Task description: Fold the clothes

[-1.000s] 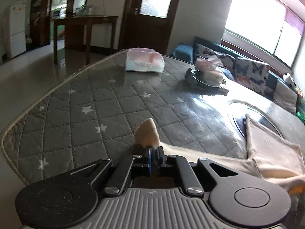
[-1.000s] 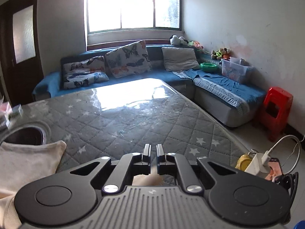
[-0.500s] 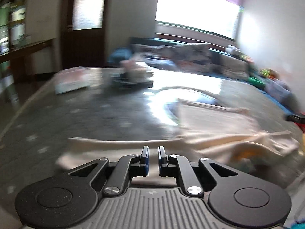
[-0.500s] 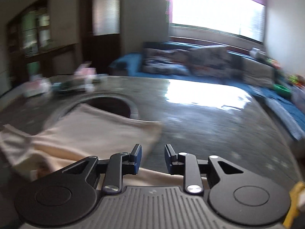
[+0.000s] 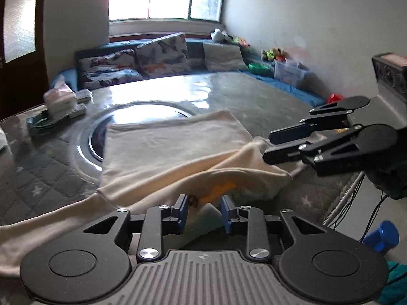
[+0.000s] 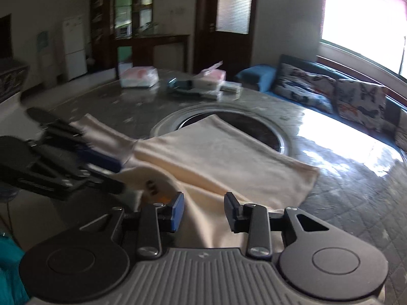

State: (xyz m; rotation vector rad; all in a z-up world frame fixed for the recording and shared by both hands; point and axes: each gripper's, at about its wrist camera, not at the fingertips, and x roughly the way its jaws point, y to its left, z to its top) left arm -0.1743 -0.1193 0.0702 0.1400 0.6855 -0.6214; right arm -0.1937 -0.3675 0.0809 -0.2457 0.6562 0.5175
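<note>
A cream shirt (image 5: 173, 139) lies on the quilted grey table (image 5: 254, 96), partly over the round ring in its middle. Its near edge is bunched, and a bit of orange and black print shows there. My left gripper (image 5: 204, 212) is open just over that bunched edge, and cloth shows in the gap between its fingers. My right gripper (image 5: 274, 145) comes in from the right, open, with its tips at the folded corner. In the right wrist view the shirt (image 6: 223, 152) spreads ahead of the open right gripper (image 6: 204, 209), and the left gripper (image 6: 114, 172) is at the left.
A stack of tissue packs and small boxes (image 5: 58, 101) sits at the table's far side, along with a white packet (image 6: 138, 76). A blue sofa with cushions (image 5: 152, 56) runs behind. Cables and a blue object (image 5: 380, 236) hang off the table's right edge.
Both grippers were shut a second ago, the left one on a fold of cloth. They have swung round to face each other over the shirt's near edge, and both now stand open.
</note>
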